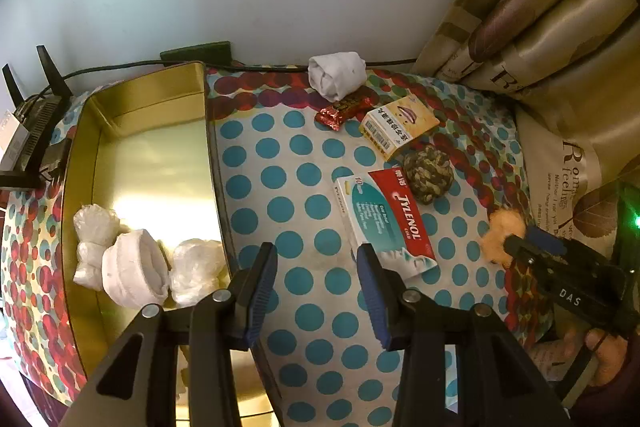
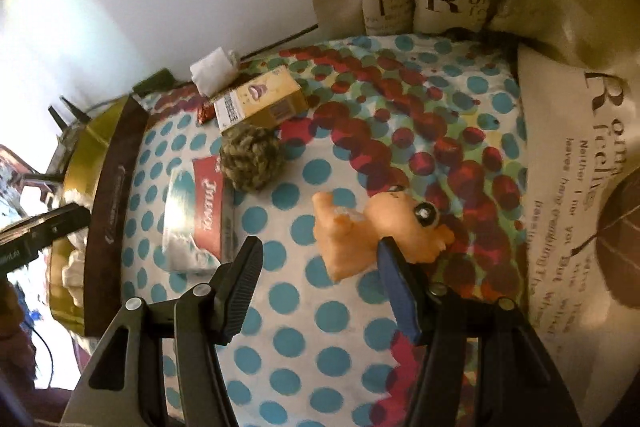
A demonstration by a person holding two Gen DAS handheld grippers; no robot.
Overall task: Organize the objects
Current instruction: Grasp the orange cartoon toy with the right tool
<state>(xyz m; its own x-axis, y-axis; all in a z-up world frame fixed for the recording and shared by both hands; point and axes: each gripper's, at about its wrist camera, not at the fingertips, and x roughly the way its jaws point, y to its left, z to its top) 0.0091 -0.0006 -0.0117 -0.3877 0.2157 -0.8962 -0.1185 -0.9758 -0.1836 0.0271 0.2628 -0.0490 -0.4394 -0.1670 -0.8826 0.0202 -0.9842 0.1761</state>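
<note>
Risk: our right tool, spread wide, may knock the orange toy aside; left tool hangs released.

Glossy gold metal tin — mirror-smooth inside; matt dotted cloth; shiny foil wrapper — crinkled; cardboard Tylenol box.

Gold tin is sat open on the left, with two plastic-wrapped bundles and a white roll tucked inside. Scattered beside it: Tylenol box, yellow box, red candy, woven ball, white wad, orange toy
</note>
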